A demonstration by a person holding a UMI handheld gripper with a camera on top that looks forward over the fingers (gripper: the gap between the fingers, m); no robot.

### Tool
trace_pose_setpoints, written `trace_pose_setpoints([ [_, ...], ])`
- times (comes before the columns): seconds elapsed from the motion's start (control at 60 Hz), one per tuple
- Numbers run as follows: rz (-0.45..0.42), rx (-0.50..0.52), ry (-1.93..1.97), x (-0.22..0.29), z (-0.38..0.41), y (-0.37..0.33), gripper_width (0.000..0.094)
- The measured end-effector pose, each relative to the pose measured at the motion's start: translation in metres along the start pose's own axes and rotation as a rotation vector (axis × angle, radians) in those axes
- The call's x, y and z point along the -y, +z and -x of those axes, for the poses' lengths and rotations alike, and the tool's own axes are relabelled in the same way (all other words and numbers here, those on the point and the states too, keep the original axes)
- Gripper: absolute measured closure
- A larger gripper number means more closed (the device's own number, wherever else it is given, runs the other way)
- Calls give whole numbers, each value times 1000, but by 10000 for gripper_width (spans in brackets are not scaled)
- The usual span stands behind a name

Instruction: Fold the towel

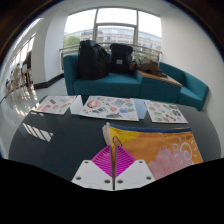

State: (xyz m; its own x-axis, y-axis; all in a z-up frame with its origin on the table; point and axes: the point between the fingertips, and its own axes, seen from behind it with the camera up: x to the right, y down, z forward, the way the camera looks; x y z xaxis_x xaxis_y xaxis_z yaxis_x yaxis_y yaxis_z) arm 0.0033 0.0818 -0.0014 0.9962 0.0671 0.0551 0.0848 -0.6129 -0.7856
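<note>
An orange-and-yellow towel with a white swirl pattern lies on the dark table, just ahead and to the right of my fingers. My gripper is shut on the towel's near edge: a pinched fold of orange cloth rises from between the two pink pads. The rest of the towel spreads flat to the right.
Three patterned paper sheets lie across the far side of the table. Beyond them stands a teal sofa with dark bags on it, under large windows. Striped light marks fall on the table at the left.
</note>
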Motion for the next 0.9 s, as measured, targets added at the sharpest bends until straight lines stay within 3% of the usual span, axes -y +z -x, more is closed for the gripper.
trace_pose_setpoints([
  [0.117, -65, 59, 40, 33, -18, -30, 925],
  [0.25, -119, 0, 25, 62, -94, -59, 924],
  [0.517, -50, -200, 126, 14, -274, -40, 905],
  [0.55, -30, -228, 121, 3, -293, -34, 829],
  [0.567, -16, -244, 119, -3, -302, -32, 705],
  [0.683, 17, -306, 105, -24, -340, -28, 665],
  [0.783, -49, -332, 140, -3, -348, -53, 310],
  [0.833, -97, -320, 136, 13, -340, -71, 210],
  [0.9, -149, -281, 147, 33, -320, -99, 159],
])
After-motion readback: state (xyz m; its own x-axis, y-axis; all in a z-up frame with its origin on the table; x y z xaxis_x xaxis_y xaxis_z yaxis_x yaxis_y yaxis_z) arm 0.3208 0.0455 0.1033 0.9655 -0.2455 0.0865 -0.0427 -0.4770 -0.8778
